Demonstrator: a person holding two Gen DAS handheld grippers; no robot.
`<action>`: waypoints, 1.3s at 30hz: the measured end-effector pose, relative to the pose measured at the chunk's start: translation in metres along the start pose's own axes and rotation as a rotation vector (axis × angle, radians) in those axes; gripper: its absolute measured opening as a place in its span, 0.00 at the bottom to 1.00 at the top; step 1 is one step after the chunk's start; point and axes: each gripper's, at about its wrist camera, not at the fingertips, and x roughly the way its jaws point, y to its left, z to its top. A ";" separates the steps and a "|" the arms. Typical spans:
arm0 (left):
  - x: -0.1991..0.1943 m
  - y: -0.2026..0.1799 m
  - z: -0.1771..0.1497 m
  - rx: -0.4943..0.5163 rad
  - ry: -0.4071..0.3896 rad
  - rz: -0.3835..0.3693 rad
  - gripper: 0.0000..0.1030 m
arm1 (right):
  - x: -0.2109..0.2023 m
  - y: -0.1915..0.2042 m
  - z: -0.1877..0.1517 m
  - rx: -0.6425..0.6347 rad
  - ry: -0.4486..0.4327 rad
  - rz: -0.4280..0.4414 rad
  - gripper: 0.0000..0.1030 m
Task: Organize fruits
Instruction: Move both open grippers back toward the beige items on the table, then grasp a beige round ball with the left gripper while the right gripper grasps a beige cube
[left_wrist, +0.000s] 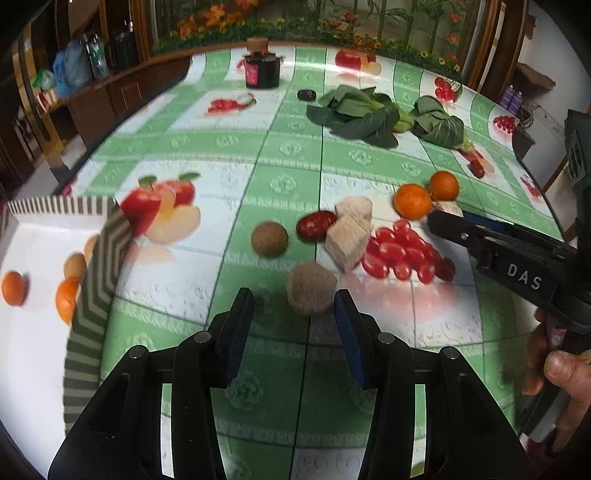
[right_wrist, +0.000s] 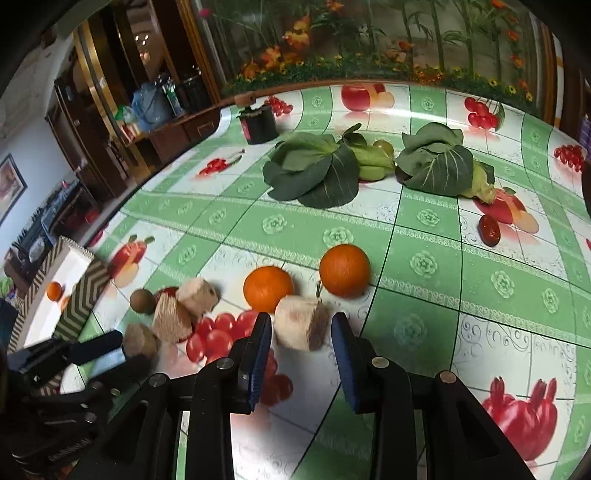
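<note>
Ahead of the left tool (left_wrist: 293, 308), a fuzzy brown ball (left_wrist: 311, 292) fills the gap at 12 o'clock; the striped box (left_wrist: 92, 280) walls off 9 o'clock. Bare table (left_wrist: 280, 151) lies open beyond the fruit cluster toward the greens (left_wrist: 354, 114). Before the right tool (right_wrist: 298, 325) a pale chunk (right_wrist: 301, 323) blocks the way, two oranges (right_wrist: 343, 269) behind; 3 o'clock stays free.

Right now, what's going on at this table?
A person is sorting fruit into a striped box, which already holds oranges. The left gripper is open around a brown fuzzy fruit. The right gripper has a pale chunk between its fingers, not clearly gripped. Two oranges wait nearby.
</note>
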 end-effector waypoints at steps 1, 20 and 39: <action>0.001 0.000 0.001 0.002 0.000 -0.002 0.44 | 0.000 -0.002 0.001 0.006 -0.004 0.001 0.27; -0.037 0.016 -0.017 -0.024 -0.063 -0.070 0.26 | -0.043 0.018 -0.025 -0.026 -0.019 0.083 0.23; -0.099 0.056 -0.051 -0.046 -0.136 -0.008 0.26 | -0.065 0.098 -0.060 -0.085 -0.031 0.185 0.23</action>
